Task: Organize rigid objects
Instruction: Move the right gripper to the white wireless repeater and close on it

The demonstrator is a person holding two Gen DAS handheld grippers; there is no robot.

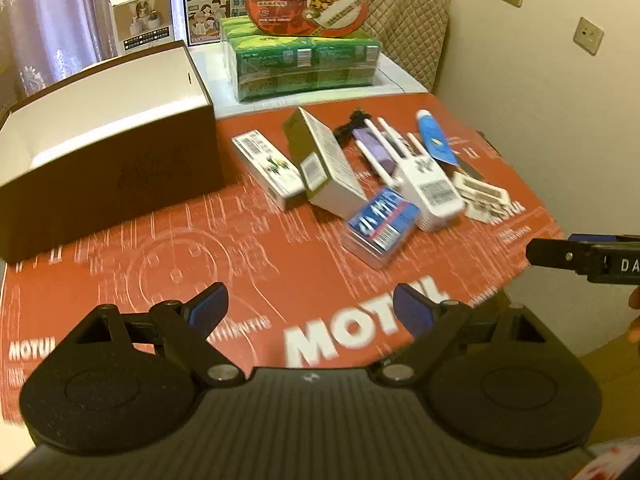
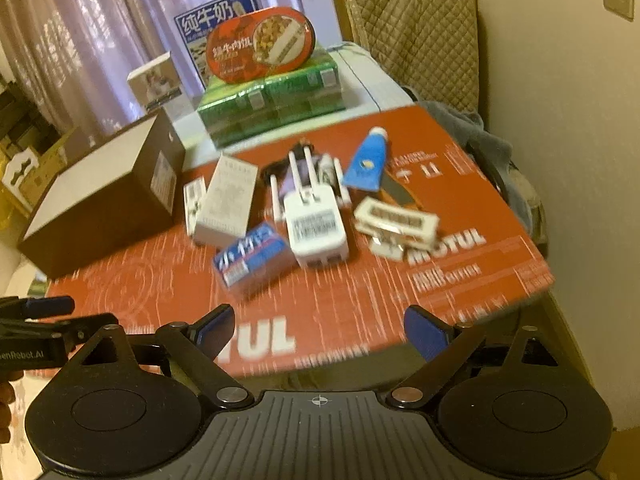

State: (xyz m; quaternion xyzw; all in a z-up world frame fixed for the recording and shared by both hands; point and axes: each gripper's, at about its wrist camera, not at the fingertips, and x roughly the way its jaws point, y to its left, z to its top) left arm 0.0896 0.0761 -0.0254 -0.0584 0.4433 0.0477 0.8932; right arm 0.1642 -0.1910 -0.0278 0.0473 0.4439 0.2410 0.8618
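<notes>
A heap of small items lies on the red mat (image 1: 248, 264): a white router with antennas (image 1: 430, 188) (image 2: 316, 228), a blue-labelled clear case (image 1: 382, 224) (image 2: 252, 260), a tall white carton (image 1: 324, 164) (image 2: 230, 204), a slim white box (image 1: 268, 168), a blue tube (image 1: 434, 138) (image 2: 366, 160) and flat white packs (image 1: 482, 196) (image 2: 396, 218). An open brown box (image 1: 104, 152) (image 2: 108, 200) stands left of them. My left gripper (image 1: 310, 310) is open over the mat's near part, nothing between its fingers. My right gripper (image 2: 320, 326) is open too, short of the heap.
Behind the mat, a green shrink-wrapped pack (image 1: 304, 64) carries a red oval meal box (image 1: 308, 2). A milk carton box (image 2: 216, 20) and a small white box (image 1: 142, 18) stand by the curtain. A quilted chair (image 2: 412, 40) is at the back right, a wall on the right.
</notes>
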